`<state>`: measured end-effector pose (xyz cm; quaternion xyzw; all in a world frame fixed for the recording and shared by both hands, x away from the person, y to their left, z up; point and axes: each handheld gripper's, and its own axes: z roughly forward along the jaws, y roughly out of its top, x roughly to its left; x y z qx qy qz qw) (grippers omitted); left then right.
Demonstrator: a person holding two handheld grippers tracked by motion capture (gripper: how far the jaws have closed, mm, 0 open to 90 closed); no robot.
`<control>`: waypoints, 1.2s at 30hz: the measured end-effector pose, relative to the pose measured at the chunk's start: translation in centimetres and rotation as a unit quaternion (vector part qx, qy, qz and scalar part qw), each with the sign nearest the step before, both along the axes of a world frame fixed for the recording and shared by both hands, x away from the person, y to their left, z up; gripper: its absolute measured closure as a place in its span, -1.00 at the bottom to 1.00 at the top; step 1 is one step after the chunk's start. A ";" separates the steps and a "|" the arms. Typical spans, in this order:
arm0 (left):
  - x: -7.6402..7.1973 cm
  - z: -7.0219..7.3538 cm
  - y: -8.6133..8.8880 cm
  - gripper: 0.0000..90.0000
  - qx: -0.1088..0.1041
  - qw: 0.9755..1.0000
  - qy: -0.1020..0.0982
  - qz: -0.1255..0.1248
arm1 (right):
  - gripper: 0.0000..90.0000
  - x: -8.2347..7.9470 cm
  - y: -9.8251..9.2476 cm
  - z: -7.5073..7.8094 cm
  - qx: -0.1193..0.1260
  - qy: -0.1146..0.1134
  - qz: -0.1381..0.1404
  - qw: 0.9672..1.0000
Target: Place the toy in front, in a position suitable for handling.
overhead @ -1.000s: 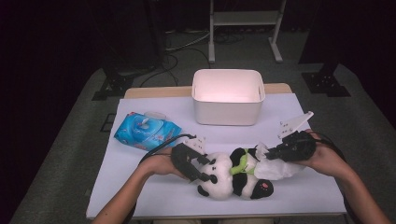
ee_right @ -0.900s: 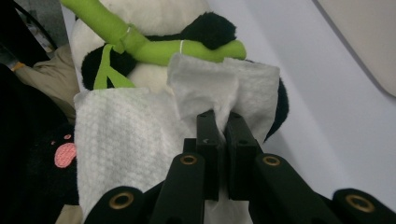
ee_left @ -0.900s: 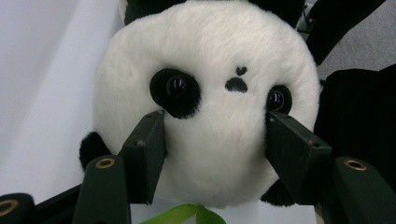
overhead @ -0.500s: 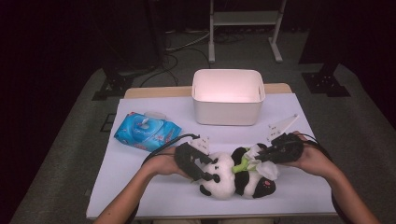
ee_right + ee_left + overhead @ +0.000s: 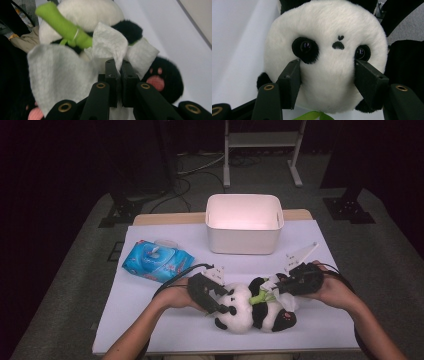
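Note:
A black-and-white plush panda (image 5: 250,312) lies on its back near the table's front edge, holding a green bamboo stalk (image 5: 257,297). My left gripper (image 5: 220,302) is shut on its head, and in the left gripper view the pads of my left gripper (image 5: 327,72) press into both cheeks of the panda (image 5: 329,30). My right gripper (image 5: 267,287) comes in from the right. Its jaws are shut on a white wipe (image 5: 110,45), which drapes over the panda's belly beside the green stalk (image 5: 65,25). The right gripper (image 5: 119,65) points at the body, with a pink-soled foot (image 5: 162,82) to its right.
A white bin (image 5: 244,237) stands at the back middle of the white-covered table (image 5: 150,330). A blue pack of wipes (image 5: 155,261) lies to the left, behind my left hand. Beyond the table stands a metal stand (image 5: 260,140) on a dark floor with cables.
My right gripper has shifted a little to the left with the wipe, closer onto the panda's belly. The left gripper has kept its hold on the head without moving.

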<state>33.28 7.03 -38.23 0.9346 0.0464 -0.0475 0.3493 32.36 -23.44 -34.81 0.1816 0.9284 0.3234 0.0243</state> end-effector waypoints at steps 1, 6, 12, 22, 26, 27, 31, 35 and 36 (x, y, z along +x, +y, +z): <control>0.0 0.0 0.0 -0.12 -0.002 1.000 0.000 0.002 | 0.90 -0.3 -0.3 -0.2 0.003 0.004 -0.007 1.000; -0.2 0.1 0.1 -0.13 0.002 1.000 -0.007 0.000 | 0.90 -1.2 -1.7 -1.0 0.017 0.014 -0.022 1.000; -0.4 0.1 0.2 -0.14 0.002 1.000 -0.011 0.005 | 0.89 -2.4 -3.1 -1.4 0.018 0.018 -0.031 0.999; -1.4 0.4 1.0 -0.37 0.006 1.000 -0.025 0.015 | 0.89 -4.6 -4.1 -1.5 0.029 0.020 -0.030 0.999; -1.8 0.3 1.3 -0.47 0.004 1.000 -0.023 0.019 | 0.89 -5.0 -3.3 -0.6 0.032 0.012 -0.019 0.999; -1.9 0.3 1.3 -0.52 0.008 0.999 -0.026 0.019 | 0.89 -5.0 -3.1 -0.4 0.032 0.010 -0.015 0.999; -2.2 -0.1 1.3 -0.60 0.008 0.999 -0.027 0.023 | 0.89 -5.1 -1.6 0.2 0.027 0.008 0.002 1.000; -2.4 -0.6 0.8 -0.61 0.017 0.998 -0.049 0.023 | 0.89 -4.7 -0.6 0.1 0.014 0.003 0.014 1.000; -2.5 -0.8 0.5 -0.60 0.018 0.998 -0.051 0.025 | 0.89 -4.5 -0.6 0.0 0.011 0.004 0.012 1.000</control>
